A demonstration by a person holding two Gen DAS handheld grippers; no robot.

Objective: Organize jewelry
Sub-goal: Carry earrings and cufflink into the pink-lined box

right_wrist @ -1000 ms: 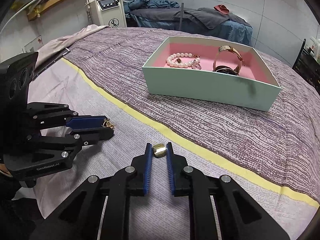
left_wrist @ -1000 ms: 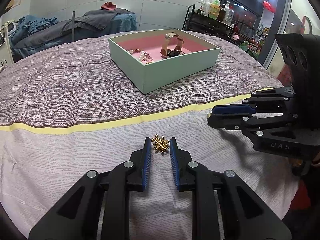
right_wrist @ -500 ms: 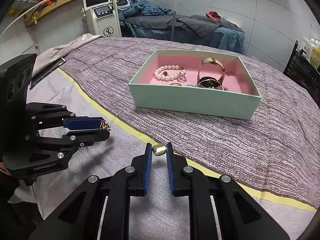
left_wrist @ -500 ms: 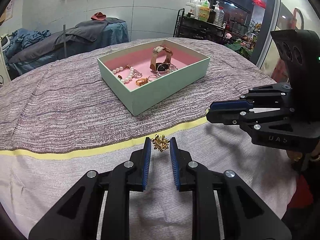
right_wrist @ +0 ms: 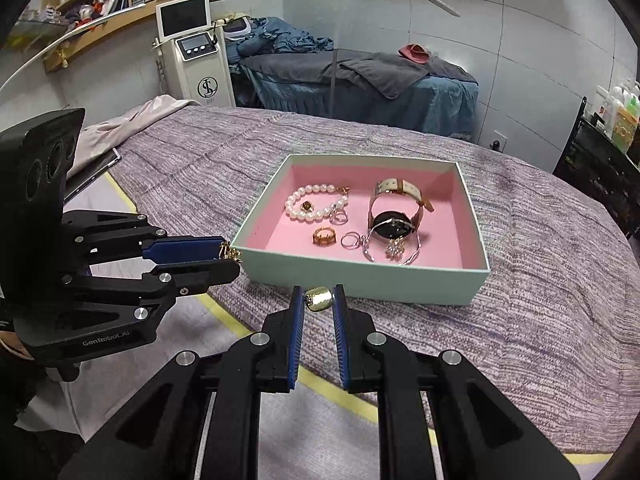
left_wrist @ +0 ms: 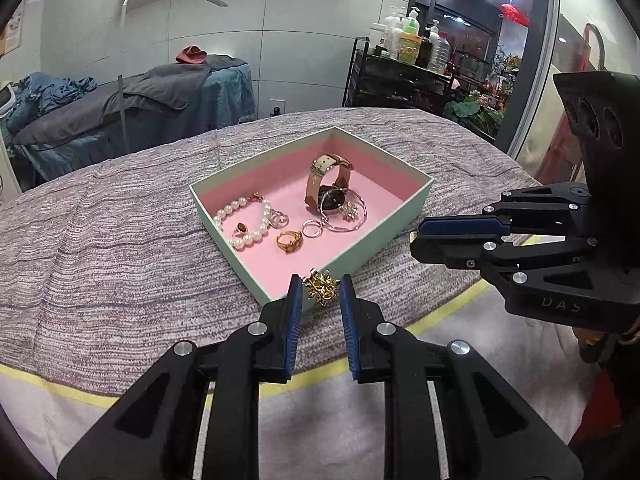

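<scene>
The left claw (left_wrist: 321, 289) pinches a gold brooch (left_wrist: 320, 286); the right claw (right_wrist: 318, 299) pinches a gold ring (right_wrist: 319, 299). Next, lift both over the box (right_wrist: 360, 277) wall and let go.

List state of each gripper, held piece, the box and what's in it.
left gripper: shut on gold brooch, raised at box's near edge
right gripper: shut on gold bead, just short of box
box: open, no lid in view
pearl bracelet: lying flat in box
watch: strap closed in a loop, in box
gold ring: loose in box
</scene>
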